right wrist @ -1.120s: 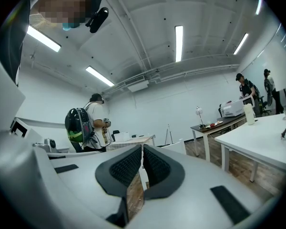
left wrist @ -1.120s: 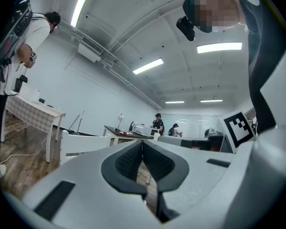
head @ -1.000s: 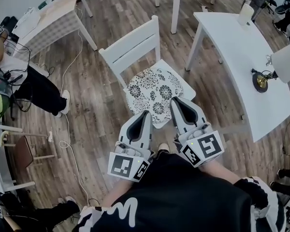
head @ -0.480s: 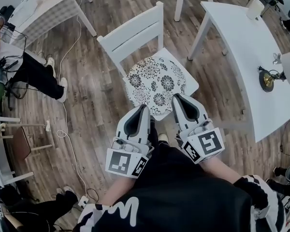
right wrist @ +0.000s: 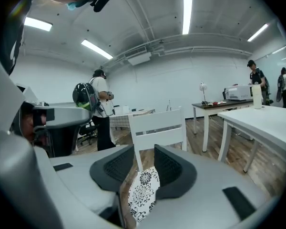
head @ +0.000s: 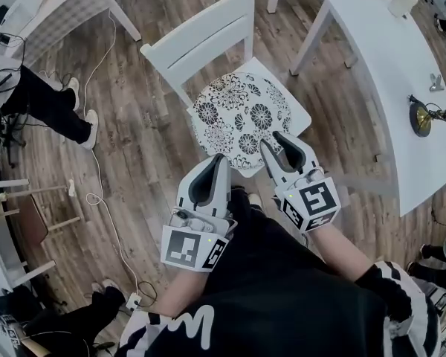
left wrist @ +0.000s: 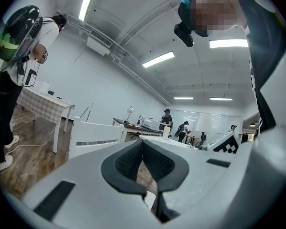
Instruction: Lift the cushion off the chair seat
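chair [head: 201, 39] bears cushion [head: 234, 114]; right gripper [head: 276, 141] tilted down, just opened, empty; left gripper [head: 221, 158] level, clenched.

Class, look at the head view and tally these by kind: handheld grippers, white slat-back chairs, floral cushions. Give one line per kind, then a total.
Handheld grippers: 2 (left gripper, right gripper)
White slat-back chair: 1
Floral cushion: 1
Total: 4

A lab workroom — strip lights [right wrist: 187, 8], white tables [head: 386, 73], cables [head: 94, 197] on floor [head: 149, 125].
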The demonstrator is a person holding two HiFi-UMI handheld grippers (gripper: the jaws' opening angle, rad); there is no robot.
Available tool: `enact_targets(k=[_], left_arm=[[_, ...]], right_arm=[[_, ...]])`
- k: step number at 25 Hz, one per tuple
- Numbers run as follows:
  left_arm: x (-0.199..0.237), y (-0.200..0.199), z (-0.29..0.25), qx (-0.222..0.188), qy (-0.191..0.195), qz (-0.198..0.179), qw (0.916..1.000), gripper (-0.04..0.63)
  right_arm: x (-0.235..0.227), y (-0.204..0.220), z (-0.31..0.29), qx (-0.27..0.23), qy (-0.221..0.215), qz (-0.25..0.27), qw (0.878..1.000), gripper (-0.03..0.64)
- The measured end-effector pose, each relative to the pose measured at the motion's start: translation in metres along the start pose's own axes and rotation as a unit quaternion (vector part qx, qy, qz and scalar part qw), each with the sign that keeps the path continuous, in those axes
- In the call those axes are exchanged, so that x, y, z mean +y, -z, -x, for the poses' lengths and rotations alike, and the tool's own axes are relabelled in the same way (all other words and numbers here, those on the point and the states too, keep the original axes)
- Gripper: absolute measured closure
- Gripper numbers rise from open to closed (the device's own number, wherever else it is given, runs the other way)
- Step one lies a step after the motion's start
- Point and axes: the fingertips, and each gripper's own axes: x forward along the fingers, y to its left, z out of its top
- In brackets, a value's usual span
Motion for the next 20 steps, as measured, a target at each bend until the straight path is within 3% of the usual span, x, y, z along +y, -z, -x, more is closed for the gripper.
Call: enact_targets(k=[1,20], left_arm=[[0.003,0.001,-0.001,0.001,0.000,0.000,1.0000,0.589],[0.053,0.033,-0.014,0.034,0.005,0.005,0.9994,0.589]], right_arm=[[-0.002,0.005,-0.006,0.009,0.000,-0.005,1.000,0.486],[-0.021,0.086,-0.093,0.098,0.000,-0.013,0.995,0.480]])
